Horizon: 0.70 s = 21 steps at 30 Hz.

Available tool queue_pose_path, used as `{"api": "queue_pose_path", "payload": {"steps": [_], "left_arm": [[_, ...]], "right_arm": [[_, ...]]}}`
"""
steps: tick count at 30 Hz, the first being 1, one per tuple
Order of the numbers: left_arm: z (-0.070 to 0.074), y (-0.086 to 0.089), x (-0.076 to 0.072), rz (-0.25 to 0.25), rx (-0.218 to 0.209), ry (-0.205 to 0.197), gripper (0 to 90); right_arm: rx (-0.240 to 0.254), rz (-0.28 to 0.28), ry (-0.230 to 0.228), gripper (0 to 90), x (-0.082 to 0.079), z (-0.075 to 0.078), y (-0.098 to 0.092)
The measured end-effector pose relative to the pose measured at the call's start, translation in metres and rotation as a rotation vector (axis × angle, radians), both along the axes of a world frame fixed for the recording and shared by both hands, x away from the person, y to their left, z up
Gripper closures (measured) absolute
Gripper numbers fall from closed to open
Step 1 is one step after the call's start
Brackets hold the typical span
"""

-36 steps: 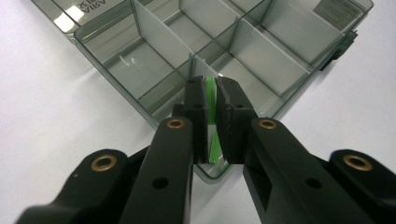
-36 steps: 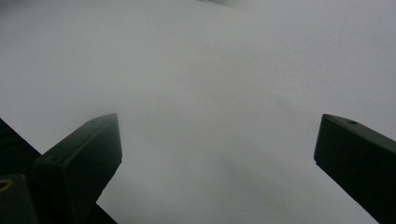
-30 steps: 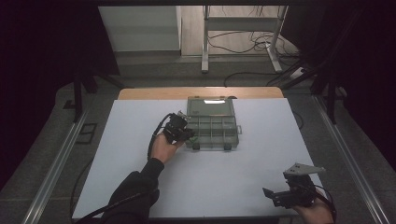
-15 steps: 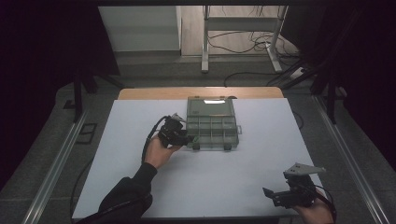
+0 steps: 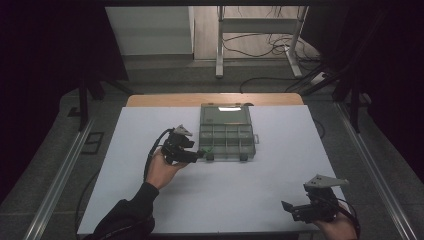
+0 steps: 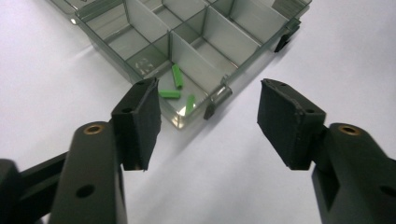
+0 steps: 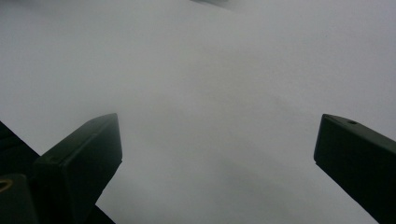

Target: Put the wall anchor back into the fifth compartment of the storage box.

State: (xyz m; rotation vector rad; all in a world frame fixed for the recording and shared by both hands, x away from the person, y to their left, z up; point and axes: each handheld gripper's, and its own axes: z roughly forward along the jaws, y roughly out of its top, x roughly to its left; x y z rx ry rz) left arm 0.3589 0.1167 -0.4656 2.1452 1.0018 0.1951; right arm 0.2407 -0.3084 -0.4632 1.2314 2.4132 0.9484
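A translucent grey compartment box lies open on the white table, its lid folded back. Three short green pieces lie in its near-left corner compartment, seen as a green speck in the high view. My left gripper hovers just left of that corner, pointing at it. In the left gripper view the left gripper has its jaws apart; they have just been opening and nothing is between them. My right gripper rests open near the table's front right corner, and in its own view the right gripper faces bare white table.
Two dark latches stick out from the box's front wall. A wooden strip borders the table's far edge. Metal rails run along both sides. Cables lie on the floor beyond the table.
My left gripper has drawn back from the box's corner, toward the left and the near side. The right gripper has kept still.
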Motion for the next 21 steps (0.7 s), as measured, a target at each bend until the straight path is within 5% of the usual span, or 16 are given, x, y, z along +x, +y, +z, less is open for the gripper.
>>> {"api": "queue_pose_path", "payload": {"steps": [9, 21], "left_arm": [[0.001, 0.014, -0.018, 0.004, -0.032, 0.021, 31.3], [0.009, 0.031, -0.05, 0.012, -0.078, -0.024, 15.6]], "right_arm": [[-0.002, -0.001, -0.001, 1.6, 0.0, 0.0, 0.0], [0.001, 0.002, -0.01, 1.6, -0.001, 0.001, 0.0]]}}
